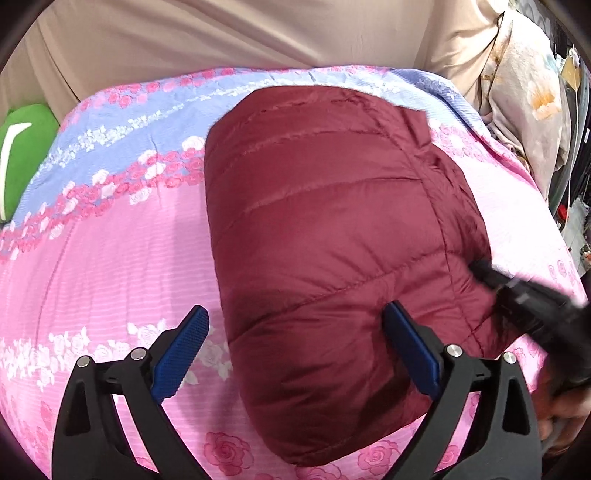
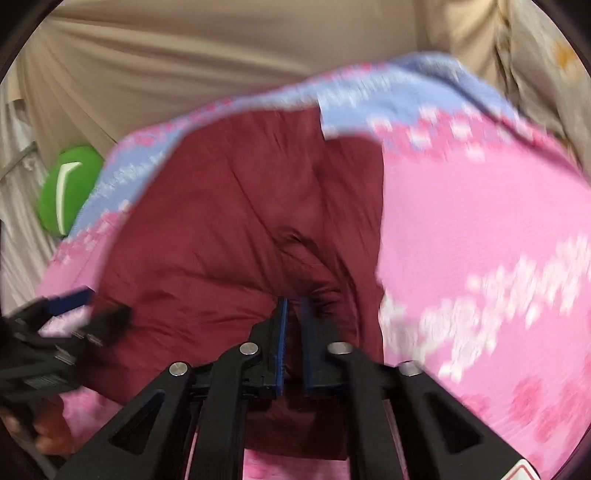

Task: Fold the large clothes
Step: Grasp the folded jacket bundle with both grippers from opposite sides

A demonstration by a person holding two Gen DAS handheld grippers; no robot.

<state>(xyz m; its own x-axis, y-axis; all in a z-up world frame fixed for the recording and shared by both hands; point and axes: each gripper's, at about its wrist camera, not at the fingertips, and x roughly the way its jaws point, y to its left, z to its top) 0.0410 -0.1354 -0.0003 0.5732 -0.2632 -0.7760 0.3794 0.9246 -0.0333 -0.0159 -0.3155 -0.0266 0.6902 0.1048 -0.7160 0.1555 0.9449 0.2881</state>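
Observation:
A dark red quilted puffer jacket (image 1: 332, 229) lies folded into a thick bundle on a pink and blue floral bedspread (image 1: 110, 258). My left gripper (image 1: 295, 317) is open just above the bundle's near left edge, with one finger over the bedspread and one over the jacket. My right gripper (image 2: 293, 302) is shut on a fold of the jacket (image 2: 221, 221) at its right side. It shows as a blurred black shape in the left wrist view (image 1: 517, 291). The left gripper shows at the left edge of the right wrist view (image 2: 70, 299).
A beige sheet or curtain (image 1: 221, 33) hangs behind the bed. A green cushion (image 1: 22, 155) lies at the bed's far left. A pale floral cloth (image 1: 524, 92) hangs at the far right, with dark clutter beyond it.

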